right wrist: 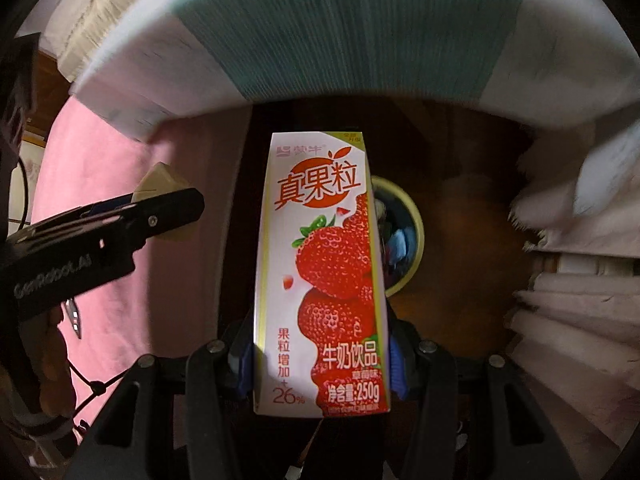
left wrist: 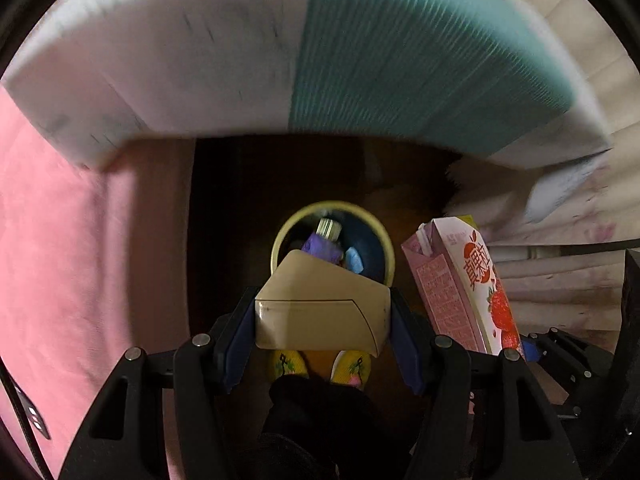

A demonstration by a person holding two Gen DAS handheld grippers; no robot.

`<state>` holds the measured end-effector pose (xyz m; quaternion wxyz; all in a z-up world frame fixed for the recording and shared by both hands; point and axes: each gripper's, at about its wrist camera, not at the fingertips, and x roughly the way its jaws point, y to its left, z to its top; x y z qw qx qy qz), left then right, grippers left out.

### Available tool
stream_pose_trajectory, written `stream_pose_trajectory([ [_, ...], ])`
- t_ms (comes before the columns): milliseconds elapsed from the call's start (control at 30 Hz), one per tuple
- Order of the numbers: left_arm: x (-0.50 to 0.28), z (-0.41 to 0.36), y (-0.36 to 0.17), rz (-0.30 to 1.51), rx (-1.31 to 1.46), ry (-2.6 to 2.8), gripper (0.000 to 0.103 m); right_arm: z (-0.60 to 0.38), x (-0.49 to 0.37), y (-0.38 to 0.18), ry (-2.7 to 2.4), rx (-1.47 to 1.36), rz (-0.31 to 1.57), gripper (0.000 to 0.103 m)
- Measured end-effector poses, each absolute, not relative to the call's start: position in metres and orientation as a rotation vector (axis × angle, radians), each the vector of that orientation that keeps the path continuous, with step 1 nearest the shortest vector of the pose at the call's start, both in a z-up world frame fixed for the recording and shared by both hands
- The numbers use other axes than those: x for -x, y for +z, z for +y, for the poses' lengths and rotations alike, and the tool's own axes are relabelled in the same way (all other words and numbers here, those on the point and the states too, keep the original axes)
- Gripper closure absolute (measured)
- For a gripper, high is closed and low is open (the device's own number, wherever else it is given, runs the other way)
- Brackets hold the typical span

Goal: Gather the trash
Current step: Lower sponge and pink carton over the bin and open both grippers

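- My left gripper [left wrist: 322, 320] is clamped half-wide on a beige carton [left wrist: 320, 304], right above the yellow-rimmed bin [left wrist: 386, 240].
- My right gripper [right wrist: 320, 364] squeezes a strawberry milk carton [right wrist: 320, 272] upright, the bin [right wrist: 416, 232] behind it.
- The bin already holds wrappers [left wrist: 354, 260].

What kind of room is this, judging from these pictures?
Probably a bedroom at home: pink bedding, a white and teal mattress, and a small bin on a dark wooden floor.

Dark wooden floor [left wrist: 240, 208]; yellow-rimmed bin [left wrist: 386, 240] standing on it.
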<state>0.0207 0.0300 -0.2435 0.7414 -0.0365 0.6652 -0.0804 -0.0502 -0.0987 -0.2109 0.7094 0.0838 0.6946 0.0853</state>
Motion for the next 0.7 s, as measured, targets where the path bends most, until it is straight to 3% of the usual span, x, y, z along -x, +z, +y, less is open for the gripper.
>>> stream_pose_trajectory([
  [267,-0.031,0.013,-0.347,1.491,0.101,-0.163,0.043,-0.122,0.035,-0.329,0.107,-0.25,1.594,0.052],
  [500,-0.052,0.013,-0.412,1.497,0.133,-0.204,0.041,-0.126,0.014,-0.392,0.084,-0.265,1.548,0.051],
  [567,-0.057,0.016,-0.425,1.495,0.116,-0.199,0.012,-0.126,0.009,-0.404,0.083,-0.246,1.518,0.042],
  [633,-0.06,0.019,-0.432,1.459,0.099,-0.183,0.007,-0.127,0.007,-0.414,0.082,-0.232,1.5,0.035],
  [700,-0.062,0.019,-0.436,1.449,0.098,-0.181,0.007,-0.13,0.005,-0.422,0.082,-0.235,1.488,0.035],
])
